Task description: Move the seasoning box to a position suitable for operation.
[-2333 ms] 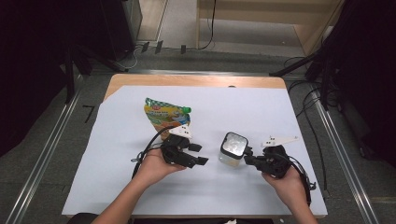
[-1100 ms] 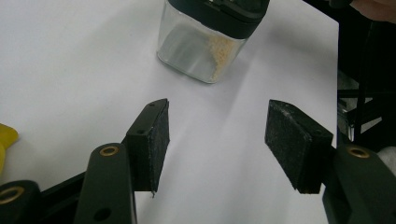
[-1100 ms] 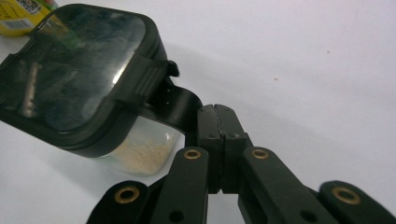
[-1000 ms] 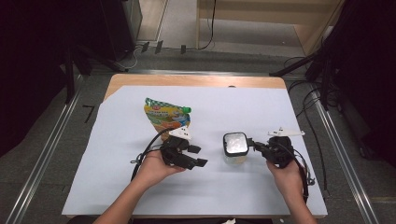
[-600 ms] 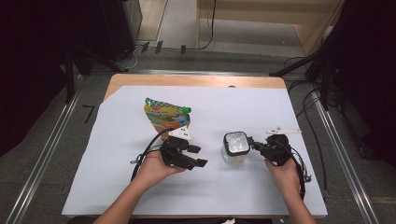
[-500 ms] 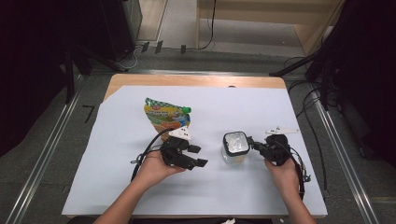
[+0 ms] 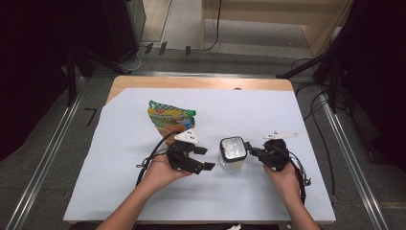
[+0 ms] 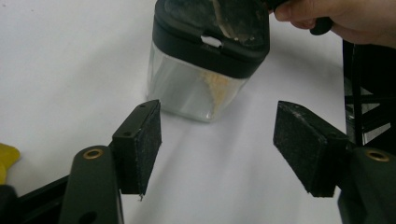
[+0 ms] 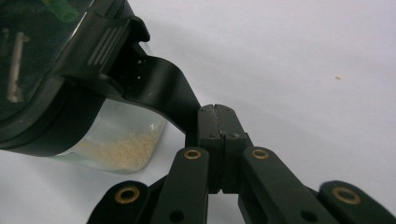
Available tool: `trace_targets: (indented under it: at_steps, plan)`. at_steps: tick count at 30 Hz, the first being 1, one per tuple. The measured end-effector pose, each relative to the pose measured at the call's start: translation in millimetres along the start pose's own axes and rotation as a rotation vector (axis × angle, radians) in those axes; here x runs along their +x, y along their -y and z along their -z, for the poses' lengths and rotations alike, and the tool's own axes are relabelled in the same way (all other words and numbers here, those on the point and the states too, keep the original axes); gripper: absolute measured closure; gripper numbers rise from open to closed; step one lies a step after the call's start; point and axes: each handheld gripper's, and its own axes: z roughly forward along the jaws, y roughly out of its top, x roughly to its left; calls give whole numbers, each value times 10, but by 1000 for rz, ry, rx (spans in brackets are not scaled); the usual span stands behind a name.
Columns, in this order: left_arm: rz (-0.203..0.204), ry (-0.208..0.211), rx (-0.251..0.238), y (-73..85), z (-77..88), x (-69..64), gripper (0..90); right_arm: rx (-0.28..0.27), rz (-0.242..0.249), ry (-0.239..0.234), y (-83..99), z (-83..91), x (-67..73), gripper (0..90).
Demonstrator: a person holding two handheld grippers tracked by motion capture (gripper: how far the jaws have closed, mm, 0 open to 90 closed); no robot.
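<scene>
- Container (image 7: 232, 153): clear square jar, black lid, a little tan granular matter at the bottom. It stands upright on the white table cover (image 7: 119, 191), near-centre, between my two grippers.
- Right gripper (image 7: 253, 150): jaws pressed together on the lid's black latch tab (image 9: 159, 91), which sticks out from the lid's edge at the jar's 3 o'clock side in the high view.
- Left gripper (image 7: 205, 158): jaws spread wide, nothing between them. The jar lies at 12 o'clock in the left gripper view, just ahead of the pads (image 8: 148, 144), not touching.
- Key relation: the tab's long axis runs from the lid toward my right gripper, so the right hand is the one engaged; the left sits just beside the jar at its 9 o'clock.
- Judgement: to lift the tab, the left should probably brace the jar body.
- Pouch (image 7: 170, 119): colourful, lying flat at 11 o'clock from the jar, well apart.
</scene>
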Motion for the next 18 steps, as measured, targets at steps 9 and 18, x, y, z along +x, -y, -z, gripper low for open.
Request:
trace_targets:
  at_steps: [9,18]
  plan:
    - [-21,16,-1,-101,-134,18,272,-17,29,-26,-39,39,-13,900]
    - [-107,-32,18,-161,-230,-16,227,-28,32,-36,-72,38,-7,900]
